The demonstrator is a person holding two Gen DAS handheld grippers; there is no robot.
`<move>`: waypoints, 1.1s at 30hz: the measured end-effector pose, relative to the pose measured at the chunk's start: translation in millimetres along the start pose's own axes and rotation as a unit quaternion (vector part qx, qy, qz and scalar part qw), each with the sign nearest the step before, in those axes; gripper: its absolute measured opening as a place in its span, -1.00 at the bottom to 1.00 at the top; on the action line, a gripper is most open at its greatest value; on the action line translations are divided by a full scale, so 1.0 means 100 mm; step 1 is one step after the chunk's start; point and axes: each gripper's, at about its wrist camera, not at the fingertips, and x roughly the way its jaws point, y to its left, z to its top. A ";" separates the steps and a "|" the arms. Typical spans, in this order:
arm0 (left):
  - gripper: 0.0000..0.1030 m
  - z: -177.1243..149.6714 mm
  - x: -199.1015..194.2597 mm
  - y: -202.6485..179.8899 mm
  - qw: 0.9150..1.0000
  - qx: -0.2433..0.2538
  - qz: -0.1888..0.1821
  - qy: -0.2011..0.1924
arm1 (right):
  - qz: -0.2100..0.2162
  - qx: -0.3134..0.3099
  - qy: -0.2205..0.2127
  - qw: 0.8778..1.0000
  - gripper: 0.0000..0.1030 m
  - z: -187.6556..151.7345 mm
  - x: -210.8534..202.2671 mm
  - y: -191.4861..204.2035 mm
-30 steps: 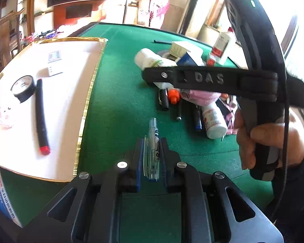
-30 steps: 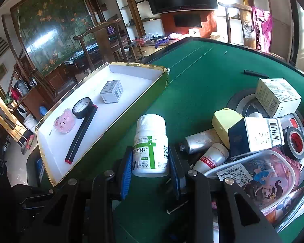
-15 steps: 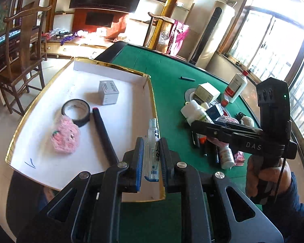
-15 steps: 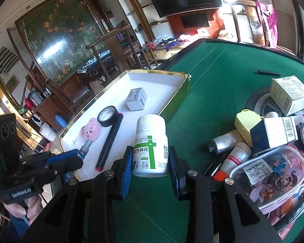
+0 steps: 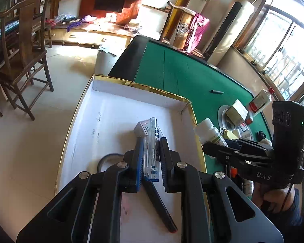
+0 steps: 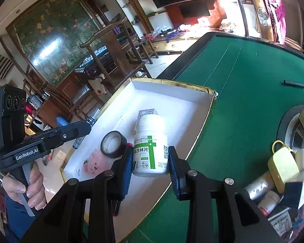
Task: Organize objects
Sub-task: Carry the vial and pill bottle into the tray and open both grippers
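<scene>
We hold both grippers tilted downward over the white gold-edged box at the edge of the green worktop. The left gripper has its fingers closed on a clear pen that lies lengthwise between the pads, its tip jutting forward above a small carton inside the box. The right gripper grips a white pill bottle upright by its label, cap forward — it hangs above the box's near side, close to the black tape roll and the pink plush lying on the box floor. In each wrist view the other gripper shows at the side, a hand wrapped around its handle.
</scene>
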 end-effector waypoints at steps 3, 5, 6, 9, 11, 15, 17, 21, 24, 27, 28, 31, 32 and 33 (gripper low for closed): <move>-0.71 0.14 0.29 0.09 0.999 -0.017 0.006 0.026 | -0.007 0.013 0.012 1.000 -0.37 0.17 0.20 -0.04; -0.71 0.23 0.45 0.15 0.999 -0.032 0.012 0.036 | -0.016 0.019 0.018 1.000 -0.37 0.27 0.33 -0.07; -0.71 0.27 0.53 0.18 0.998 -0.036 0.008 0.046 | -0.021 0.021 0.021 0.999 -0.37 0.30 0.38 -0.08; -0.71 0.37 0.72 0.22 0.997 -0.053 0.009 0.061 | -0.036 0.025 0.033 0.998 -0.37 0.38 0.56 -0.13; -0.71 0.41 0.83 0.23 0.996 -0.057 0.016 0.068 | -0.046 0.027 0.040 0.998 -0.37 0.44 0.66 -0.18; -0.71 0.48 0.99 0.23 0.995 -0.050 0.033 0.080 | -0.057 0.033 0.049 0.997 -0.37 0.50 0.79 -0.26; -0.71 0.48 1.05 0.23 0.995 -0.043 0.041 0.085 | -0.064 0.034 0.054 0.996 -0.37 0.51 0.85 -0.29; -0.71 0.46 1.12 0.21 0.994 -0.038 0.040 0.089 | -0.072 0.027 0.056 0.995 -0.37 0.55 0.89 -0.30; -0.71 0.46 1.14 0.21 0.994 -0.037 0.040 0.093 | -0.071 0.027 0.059 0.995 -0.37 0.57 0.90 -0.30; -0.71 0.47 1.14 0.23 0.994 -0.042 0.042 0.092 | -0.075 0.025 0.061 0.995 -0.37 0.58 0.94 -0.28; -0.71 0.47 1.14 0.25 0.994 -0.045 0.041 0.092 | -0.075 0.024 0.062 0.995 -0.37 0.59 0.95 -0.27; -0.71 0.47 1.13 0.28 0.994 -0.049 0.039 0.091 | -0.080 0.016 0.069 0.994 -0.36 0.59 0.98 -0.24; -0.71 0.47 1.13 0.29 0.994 -0.053 0.037 0.092 | -0.085 0.012 0.073 0.994 -0.36 0.59 0.98 -0.23; -0.71 0.47 1.13 0.29 0.994 -0.057 0.035 0.091 | -0.087 0.009 0.076 0.993 -0.36 0.59 0.99 -0.22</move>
